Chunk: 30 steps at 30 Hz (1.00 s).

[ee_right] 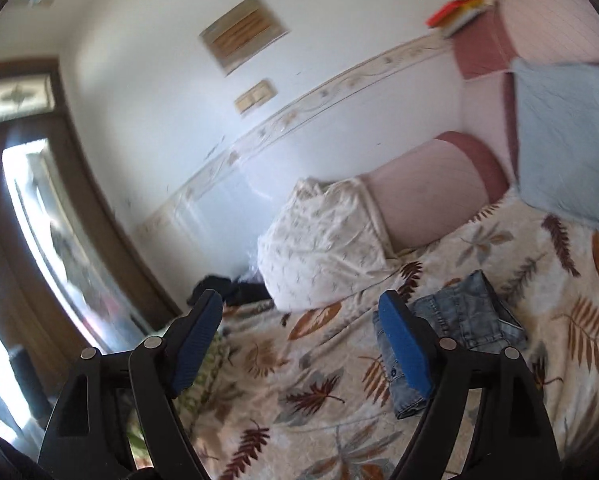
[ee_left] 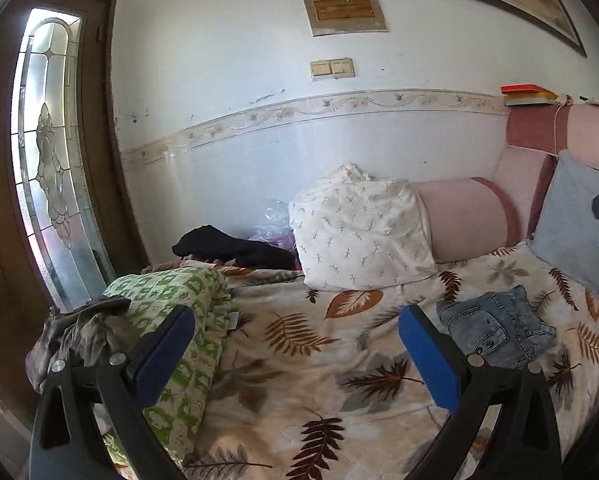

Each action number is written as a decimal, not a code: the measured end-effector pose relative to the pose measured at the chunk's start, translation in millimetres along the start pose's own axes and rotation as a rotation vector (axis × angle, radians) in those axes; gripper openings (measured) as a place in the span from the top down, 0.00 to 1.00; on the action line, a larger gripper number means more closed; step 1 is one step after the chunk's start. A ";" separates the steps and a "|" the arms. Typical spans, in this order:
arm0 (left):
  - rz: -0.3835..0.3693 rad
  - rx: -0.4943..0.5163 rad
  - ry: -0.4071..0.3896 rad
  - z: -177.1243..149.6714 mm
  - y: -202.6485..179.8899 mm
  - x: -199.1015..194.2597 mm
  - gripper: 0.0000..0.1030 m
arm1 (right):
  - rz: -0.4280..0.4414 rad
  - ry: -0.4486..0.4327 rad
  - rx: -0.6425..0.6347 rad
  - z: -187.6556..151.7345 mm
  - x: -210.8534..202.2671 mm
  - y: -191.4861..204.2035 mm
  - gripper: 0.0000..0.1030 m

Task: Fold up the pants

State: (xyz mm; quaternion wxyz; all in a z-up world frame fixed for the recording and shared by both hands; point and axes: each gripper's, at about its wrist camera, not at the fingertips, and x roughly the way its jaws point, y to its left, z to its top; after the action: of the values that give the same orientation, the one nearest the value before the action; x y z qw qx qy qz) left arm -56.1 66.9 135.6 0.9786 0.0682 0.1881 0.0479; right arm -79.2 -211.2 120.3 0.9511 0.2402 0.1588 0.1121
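Pants (ee_left: 497, 330): small denim pair, already bunched into a compact wad, lying on the leaf-print bed (ee_left: 299, 360) toward the headboard end, near the grey pillow (ee_left: 575, 220) and apart from the white pillow (ee_left: 359, 232). Left hand-held gripper (ee_left: 297, 330): jaws spread wide, nothing between them, above the bed with the pants just beside its right finger. Right hand-held gripper (ee_right: 301, 322): jaws also spread, empty; its right finger overlaps the pants' near edge in the right wrist view, contact cannot be told. That view is motion-blurred. Judgement: the wad looks roughly folded but uneven, with waistband and button side showing; step in hand is probably squaring or finishing the fold. To do it well: bring each gripper to an opposite edge of the denim, pinch only the top layers rather than the bed cover underneath, lift low, lay edge to edge, press flat. Risk: catching the plush cover with the denim. Green quilt (ee_left: 179, 320) at the far side stays out of the way.
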 end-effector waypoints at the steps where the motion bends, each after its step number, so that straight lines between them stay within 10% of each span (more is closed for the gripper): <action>1: -0.011 -0.010 0.006 -0.5 -1.6 2.3 0.00 | -0.002 0.009 -0.013 -1.2 4.0 2.8 0.22; 18: -0.046 -0.099 0.048 -7.4 -37.7 3.3 0.00 | -0.262 0.004 -0.170 -27.7 -5.4 -53.0 0.20; 30: -0.069 -0.114 0.061 -19.3 -43.0 -9.1 0.00 | -0.232 -0.041 -0.218 -40.6 -34.4 -28.4 0.16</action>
State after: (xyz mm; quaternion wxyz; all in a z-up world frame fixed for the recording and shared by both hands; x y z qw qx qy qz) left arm -68.8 25.6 114.7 0.9758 0.0043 0.2168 0.0270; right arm -121.5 -228.4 81.0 0.9811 0.1176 0.1529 0.0134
